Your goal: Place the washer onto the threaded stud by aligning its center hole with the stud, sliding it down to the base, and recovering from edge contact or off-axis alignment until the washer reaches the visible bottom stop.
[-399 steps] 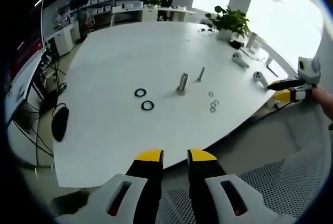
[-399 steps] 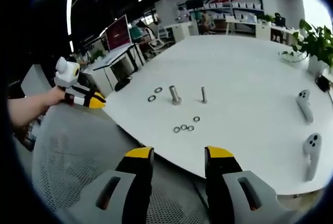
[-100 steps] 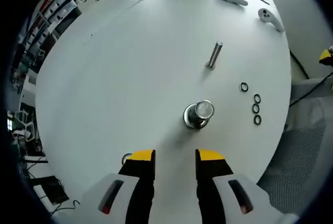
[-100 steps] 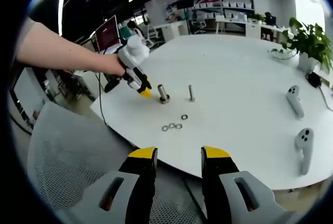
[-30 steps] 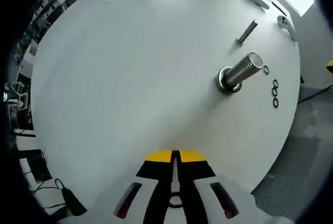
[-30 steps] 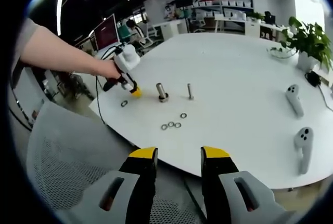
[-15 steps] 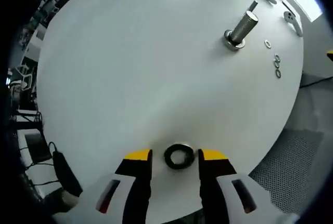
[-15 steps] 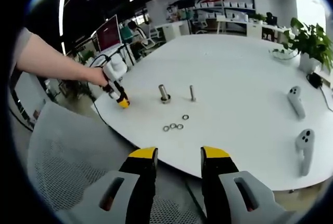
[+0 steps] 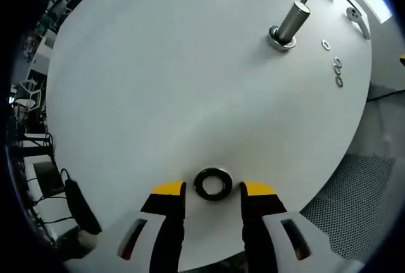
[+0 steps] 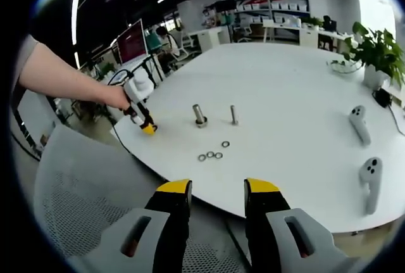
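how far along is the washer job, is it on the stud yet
Not yet. Done: the open left gripper brackets the black washer, which lies flat near the table edge. In hand: nothing gripped. Left: grasp it, carry it to the bare thick stud, slide it down to the base.

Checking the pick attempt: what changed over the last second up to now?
The left gripper went from shut to open; the black washer now lies on the table between its jaws, not gripped. In the right gripper view that gripper slid toward the table's near edge, away from the large stud. Studs, small washers and the open right gripper stayed put.
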Demonstrator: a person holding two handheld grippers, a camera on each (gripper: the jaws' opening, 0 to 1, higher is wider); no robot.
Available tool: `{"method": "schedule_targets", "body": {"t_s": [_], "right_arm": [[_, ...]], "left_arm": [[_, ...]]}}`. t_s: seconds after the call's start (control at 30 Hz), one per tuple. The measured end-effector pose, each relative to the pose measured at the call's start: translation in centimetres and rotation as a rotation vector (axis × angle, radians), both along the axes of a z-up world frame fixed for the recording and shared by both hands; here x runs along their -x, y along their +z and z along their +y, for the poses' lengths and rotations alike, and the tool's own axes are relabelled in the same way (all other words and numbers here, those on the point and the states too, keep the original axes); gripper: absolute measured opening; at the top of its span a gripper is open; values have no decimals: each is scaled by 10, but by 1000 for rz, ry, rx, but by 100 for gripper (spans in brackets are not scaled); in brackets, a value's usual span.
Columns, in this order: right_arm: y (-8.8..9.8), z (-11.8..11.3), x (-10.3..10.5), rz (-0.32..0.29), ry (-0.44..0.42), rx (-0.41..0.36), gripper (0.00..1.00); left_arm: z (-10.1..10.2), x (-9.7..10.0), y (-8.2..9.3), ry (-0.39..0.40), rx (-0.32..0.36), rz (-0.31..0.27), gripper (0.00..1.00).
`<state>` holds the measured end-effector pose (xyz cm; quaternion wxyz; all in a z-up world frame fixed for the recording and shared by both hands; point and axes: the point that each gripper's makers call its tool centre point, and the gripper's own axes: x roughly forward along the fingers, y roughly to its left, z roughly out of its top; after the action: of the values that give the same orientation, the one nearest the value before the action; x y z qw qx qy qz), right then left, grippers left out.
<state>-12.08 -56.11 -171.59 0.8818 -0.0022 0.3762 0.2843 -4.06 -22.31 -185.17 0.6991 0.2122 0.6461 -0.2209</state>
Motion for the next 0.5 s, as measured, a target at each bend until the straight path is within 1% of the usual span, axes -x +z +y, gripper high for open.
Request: {"method": "schedule_targets", "body": {"t_s": [0.1,0.13,0.17,0.2,0.23,0.3,0.43,0.5], "right_arm": [[0,0,0,2,2,1,35],[0,0,0,2,3,2,35],[-1,0,0,3,3,3,35],[-1,0,0,3,2,4,35],[-1,0,0,3,0,3,35],[-1,0,0,2,-2,2,35],[-1,0,0,5,3,6,35],[-1,0,0,4,1,5,35]], "left_arm": [[1,-1,0,-2,1,6,32],[1,-1,0,0,-1,5,30],[0,-1,1,3,-3,3,21],[-7,-3,1,-14,27,-1,21],[-4,0,2,-2,4,11,21],[-2,-1,4,-19,-5,19,20],[1,-2,4,14,0,14,20],[3,-2,4,17,6,5,19]]}}
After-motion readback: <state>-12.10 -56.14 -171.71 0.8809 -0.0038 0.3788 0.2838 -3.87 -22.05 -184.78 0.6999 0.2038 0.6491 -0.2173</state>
